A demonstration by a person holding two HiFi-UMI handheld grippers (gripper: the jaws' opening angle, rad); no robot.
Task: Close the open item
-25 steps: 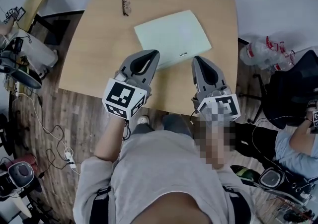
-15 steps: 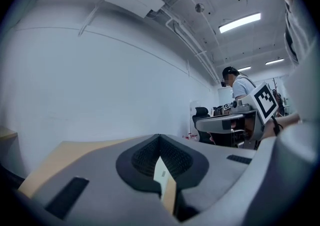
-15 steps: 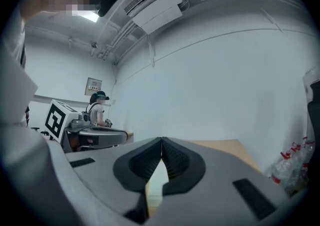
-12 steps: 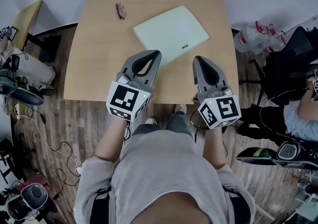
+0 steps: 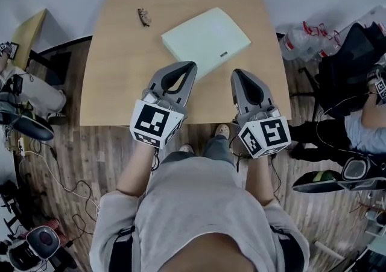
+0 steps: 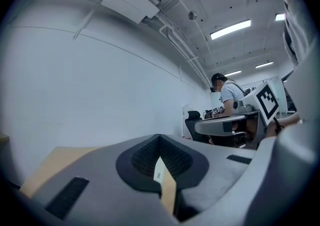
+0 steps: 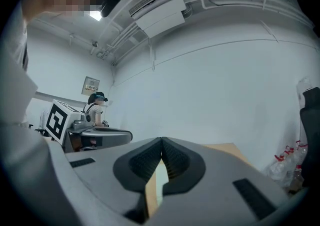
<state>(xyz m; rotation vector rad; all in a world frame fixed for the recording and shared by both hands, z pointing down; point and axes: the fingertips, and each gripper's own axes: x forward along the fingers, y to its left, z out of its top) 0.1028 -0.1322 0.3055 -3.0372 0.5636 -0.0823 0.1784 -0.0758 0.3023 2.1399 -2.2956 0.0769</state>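
Head view, looking steeply down: I hold two grey grippers level above the near edge of a light wooden table (image 5: 114, 84). The left gripper (image 5: 188, 64) sits at about 7 o'clock from the table's middle, and the right gripper (image 5: 236, 73) at about 5 o'clock. In each gripper's own view the ribbed pads meet at the tips, so both are pressed together with nothing held between them. Only a strip of table shows through the slot below the tips. The task's thing, a pale green slab (image 5: 206, 40), lies flat on the table at roughly 12 o'clock from the gap between my grippers, right of the table's centre. Its near corner lies just beside the left gripper's tip in this view, and I cannot tell whether they touch. Its long axis runs from about 8 o'clock to 2 o'clock, and one corner points back toward me at 6 o'clock. A small dark mark sits by the edge facing 4 o'clock. I cannot tell which edge is the hinge. No lid stands up, so I judge it already closed, which would explain why the grippers are empty. A pair of spectacles (image 5: 143, 16) rests at 10 o'clock, well apart from the slab.
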